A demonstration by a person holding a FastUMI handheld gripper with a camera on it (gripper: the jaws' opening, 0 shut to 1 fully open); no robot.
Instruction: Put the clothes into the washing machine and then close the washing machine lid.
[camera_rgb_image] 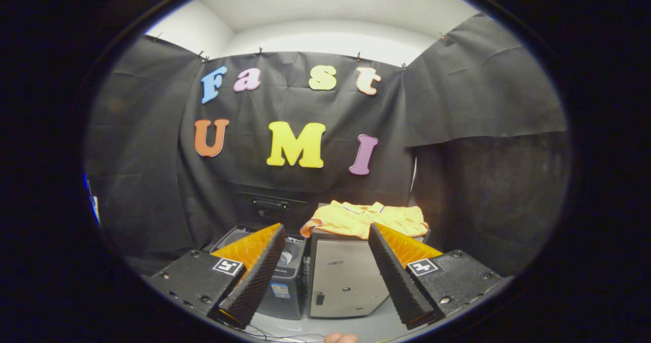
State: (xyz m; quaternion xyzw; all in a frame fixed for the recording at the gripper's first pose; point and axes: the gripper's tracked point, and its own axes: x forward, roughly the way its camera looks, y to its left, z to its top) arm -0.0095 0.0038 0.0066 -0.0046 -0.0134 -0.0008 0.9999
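A yellow-orange garment (pixel 363 218) lies crumpled on top of a grey cabinet (pixel 343 277), beyond my fingers and a little right of the middle. Left of the cabinet stands a small dark washing machine (pixel 285 282) with its lid (pixel 269 208) raised against the back wall. My left finger hides part of its top opening. My gripper (pixel 327 233) is open with nothing between its fingers, held well back from both the garment and the machine.
Black cloth walls close in the booth at the back and on both sides. The machine and cabinet stand side by side on a pale floor (pixel 356 327). A fingertip (pixel 341 338) shows at the very bottom, below the gripper.
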